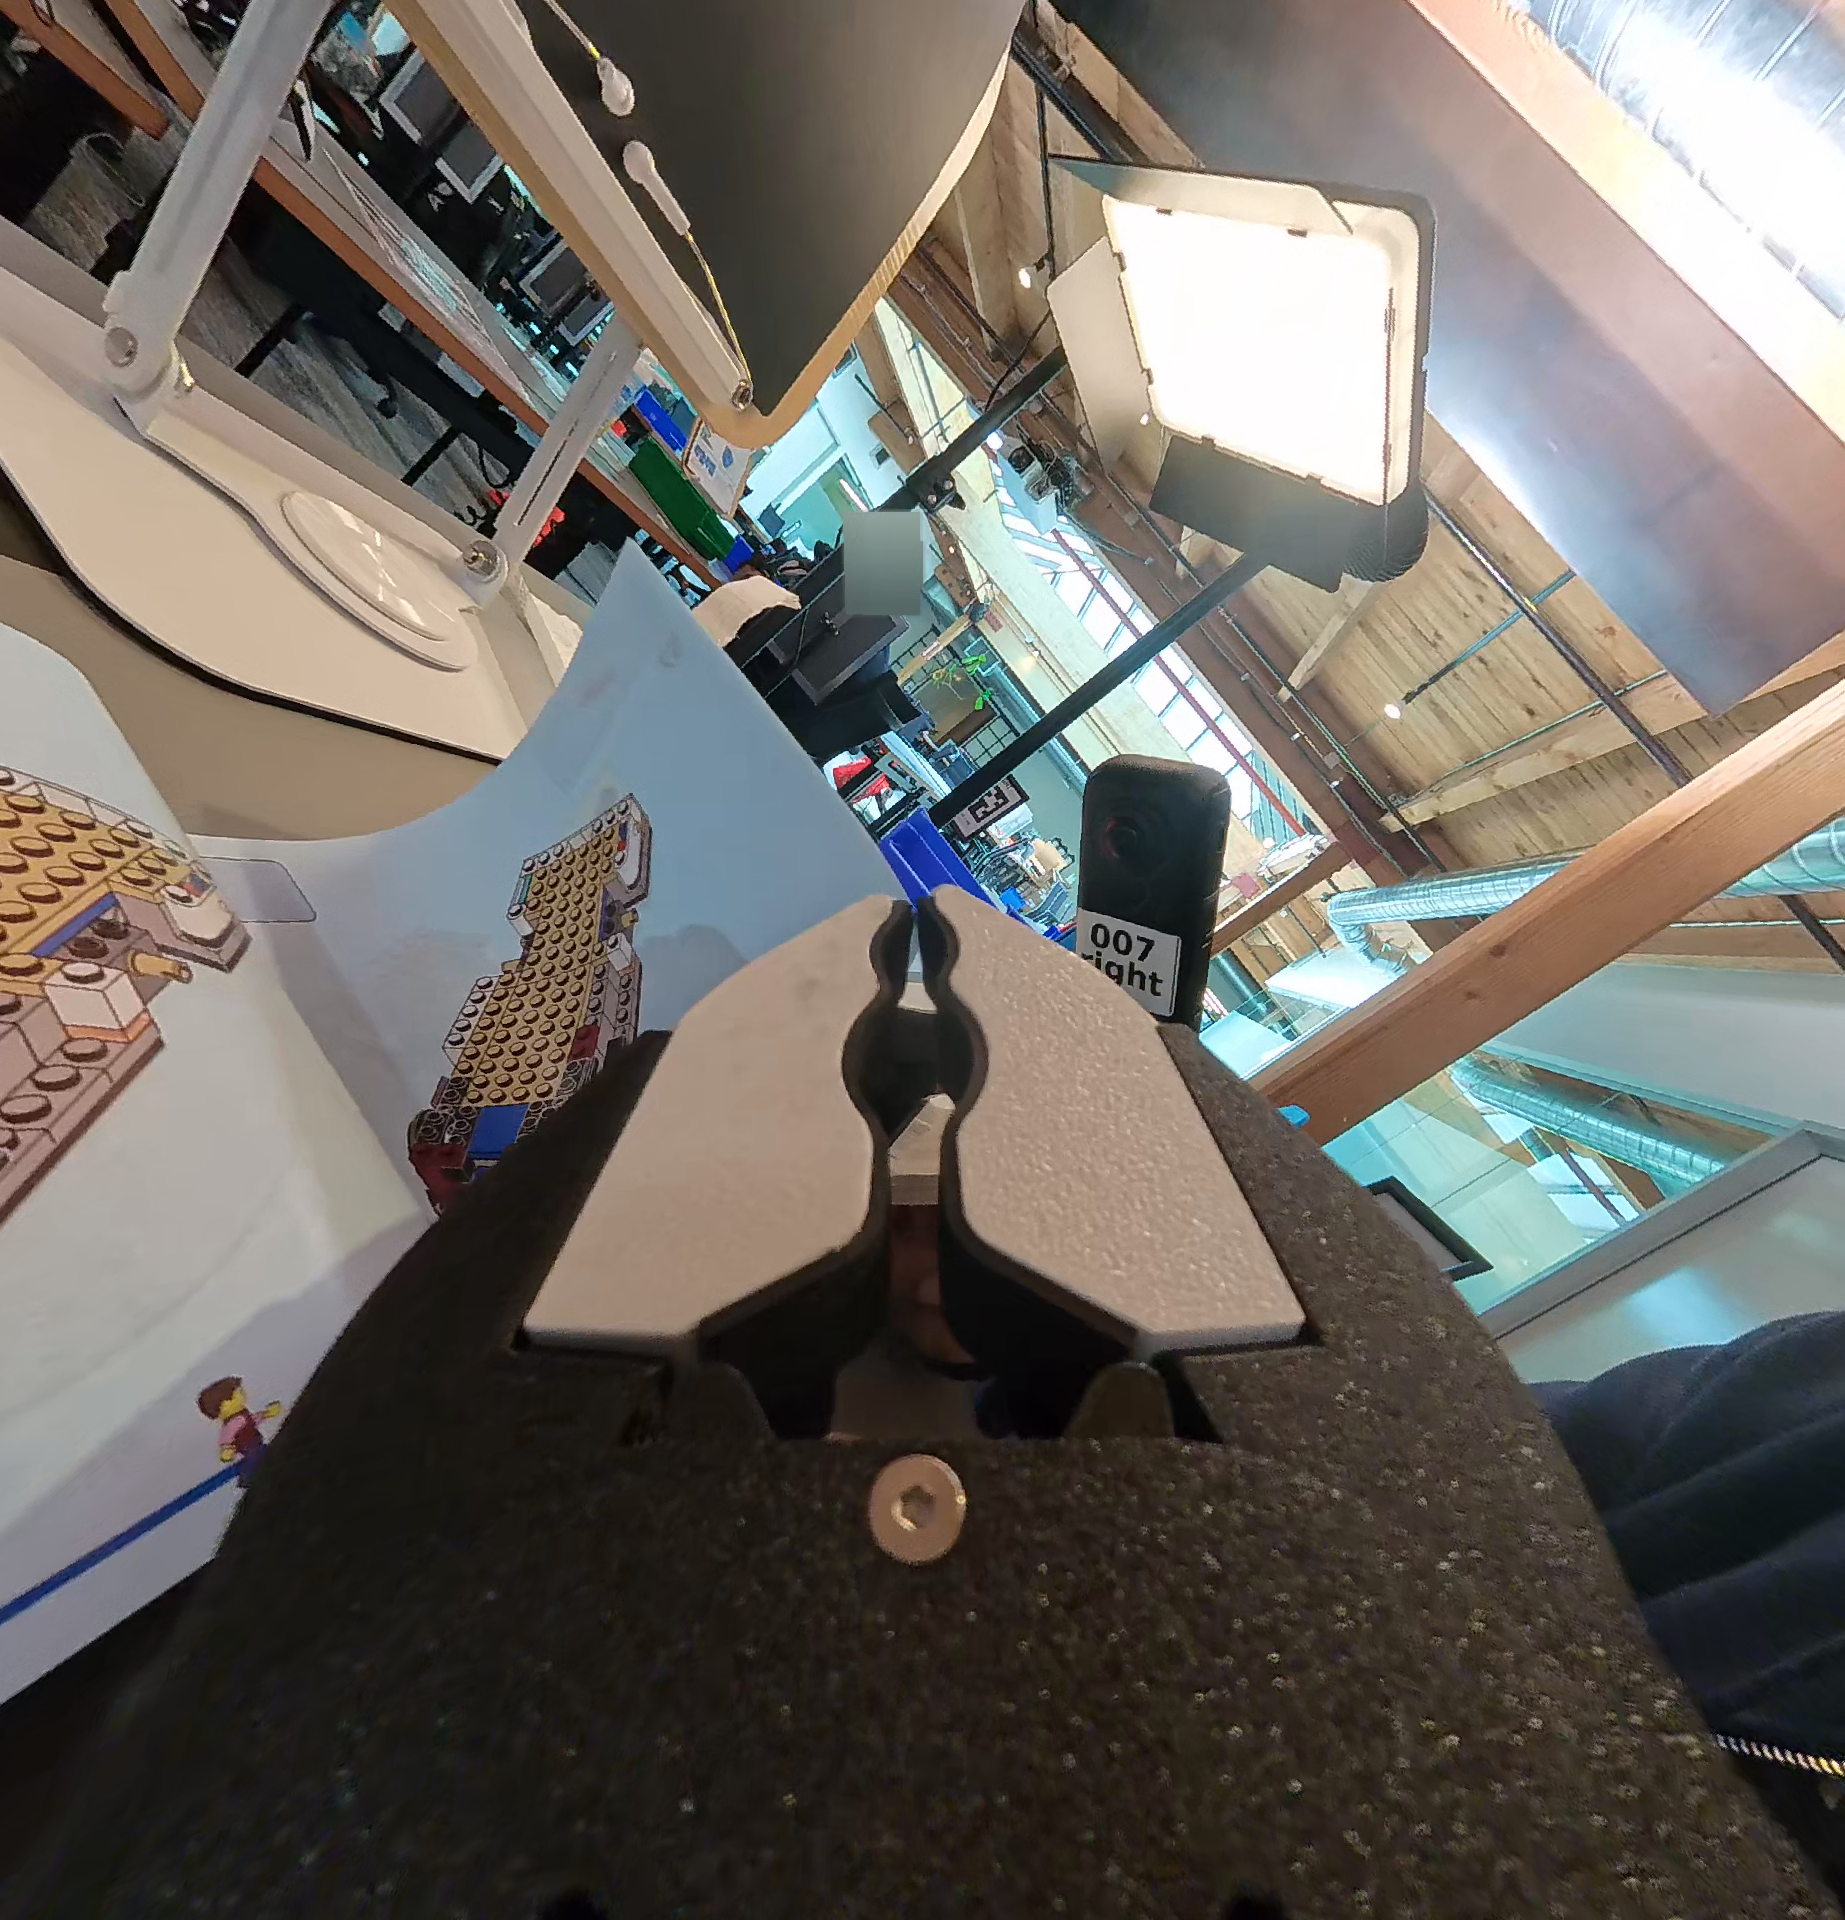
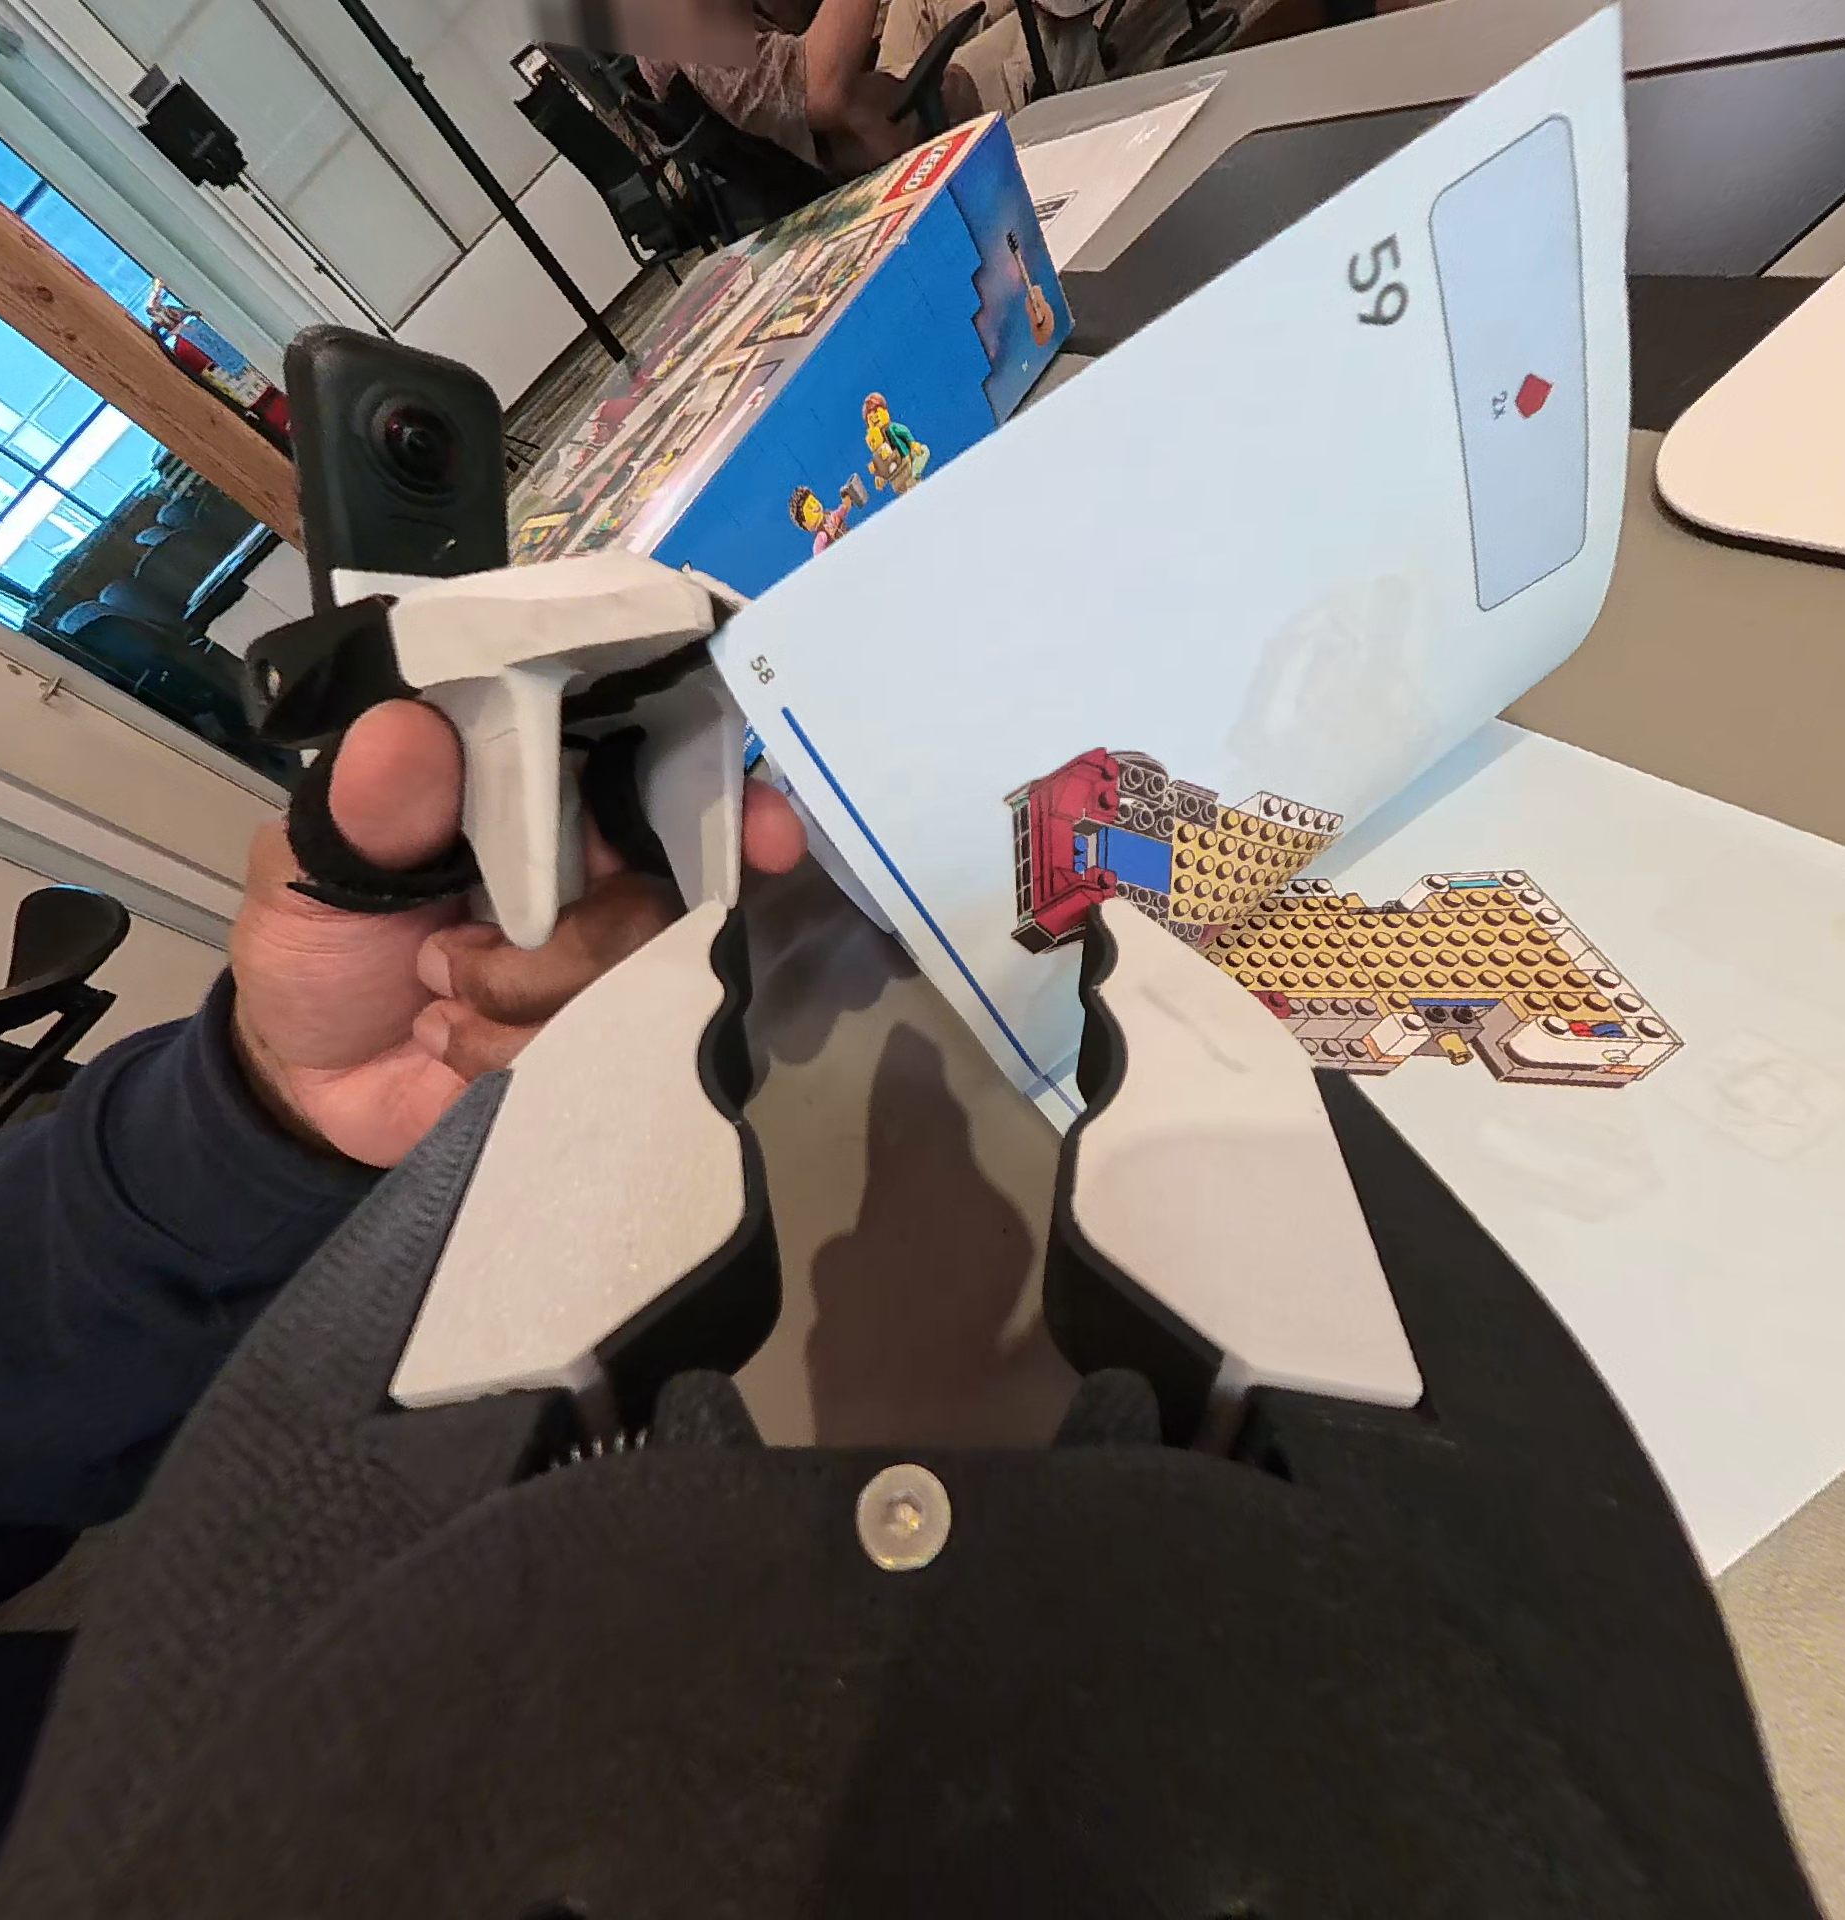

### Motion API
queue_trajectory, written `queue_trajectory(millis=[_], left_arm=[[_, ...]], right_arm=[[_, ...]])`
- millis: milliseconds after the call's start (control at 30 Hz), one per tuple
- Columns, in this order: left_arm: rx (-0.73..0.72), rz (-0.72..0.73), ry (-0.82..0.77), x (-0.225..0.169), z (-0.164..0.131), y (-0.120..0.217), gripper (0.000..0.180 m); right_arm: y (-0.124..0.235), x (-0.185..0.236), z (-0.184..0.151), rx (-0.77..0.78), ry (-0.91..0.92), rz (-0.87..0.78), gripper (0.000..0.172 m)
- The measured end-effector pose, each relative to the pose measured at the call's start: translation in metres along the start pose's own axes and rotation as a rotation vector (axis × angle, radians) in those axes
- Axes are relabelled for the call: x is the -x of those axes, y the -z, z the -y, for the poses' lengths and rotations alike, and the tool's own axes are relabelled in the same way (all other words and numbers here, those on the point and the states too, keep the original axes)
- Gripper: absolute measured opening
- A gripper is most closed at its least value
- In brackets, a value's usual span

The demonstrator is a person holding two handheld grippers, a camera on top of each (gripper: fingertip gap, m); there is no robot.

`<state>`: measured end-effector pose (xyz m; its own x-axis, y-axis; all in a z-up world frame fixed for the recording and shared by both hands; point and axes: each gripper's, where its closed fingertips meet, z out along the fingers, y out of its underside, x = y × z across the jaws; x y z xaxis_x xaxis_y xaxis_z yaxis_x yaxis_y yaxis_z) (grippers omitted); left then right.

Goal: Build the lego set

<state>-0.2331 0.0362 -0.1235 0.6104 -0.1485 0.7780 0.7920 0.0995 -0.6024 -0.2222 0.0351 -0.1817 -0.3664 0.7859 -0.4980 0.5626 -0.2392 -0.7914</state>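
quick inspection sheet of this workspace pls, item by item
surface: grey table, mostly taken up by the open booklet
job's things: brick-building instruction booklet lying open; one lifted page curls up off it
clutter: blue toy box behind the page; white rounded board at the far right; white stand base
grippers: left gripper closed, with the lifted page's corner at its fingertips, held in a hand; right gripper open over the table, nothing between its fingers
cables: nothing seen
surroundings: lit panel light on a black pole, wooden beams, seated people at the back
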Motion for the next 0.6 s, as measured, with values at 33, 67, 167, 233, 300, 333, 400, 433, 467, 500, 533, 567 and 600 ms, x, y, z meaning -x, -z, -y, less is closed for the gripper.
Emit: queue_trajectory(millis=[33,67,167,233,300,333,400,433,467,500,533,567,600], left_arm=[[-0.001,-0.001,0.003,0.0,0.0,0.0,0.001],[-0.002,-0.001,0.004,0.0,0.0,0.0,0.001],[-0.004,-0.006,0.005,0.0,-0.001,-0.001,0.0],[0.0,-0.003,-0.001,0.0,-0.002,-0.001,0.0],[0.01,0.004,-0.017,0.0,-0.004,-0.002,0.0],[0.013,0.008,-0.027,0.0,-0.005,-0.002,0.0],[0.015,0.016,-0.044,0.001,-0.005,-0.002,0.0],[0.016,0.02,-0.054,0.001,-0.005,-0.002,0.0],[0.017,0.024,-0.064,0.001,-0.005,-0.002,0.0],[0.019,0.029,-0.074,0.001,-0.006,-0.002,0.0],[0.021,0.033,-0.083,0.001,-0.006,-0.002,0.0],[0.025,0.037,-0.092,0.001,-0.007,-0.002,0.0],[0.029,0.041,-0.1,0.002,-0.008,-0.002,0.0]], right_arm=[[0.0,0.0,0.0,0.0,0.0,-0.001,0.061],[0.0,0.0,0.0,0.001,0.0,-0.002,0.061],[0.001,-0.001,0.0,0.002,0.0,-0.005,0.061],[0.001,-0.002,0.0,0.003,0.003,-0.013,0.061],[0.002,-0.002,0.001,0.001,0.01,-0.014,0.061],[0.003,0.0,0.002,-0.005,0.013,-0.004,0.062],[0.007,0.004,0.008,-0.033,0.007,0.026,0.065],[0.01,0.006,0.011,-0.046,-0.001,0.043,0.066],[0.012,0.008,0.014,-0.059,-0.011,0.055,0.066],[0.015,0.008,0.017,-0.072,-0.017,0.063,0.068],[0.018,0.009,0.019,-0.084,-0.022,0.071,0.068],[0.02,0.01,0.021,-0.091,-0.028,0.079,0.069],[0.021,0.01,0.022,-0.091,-0.037,0.084,0.069]])
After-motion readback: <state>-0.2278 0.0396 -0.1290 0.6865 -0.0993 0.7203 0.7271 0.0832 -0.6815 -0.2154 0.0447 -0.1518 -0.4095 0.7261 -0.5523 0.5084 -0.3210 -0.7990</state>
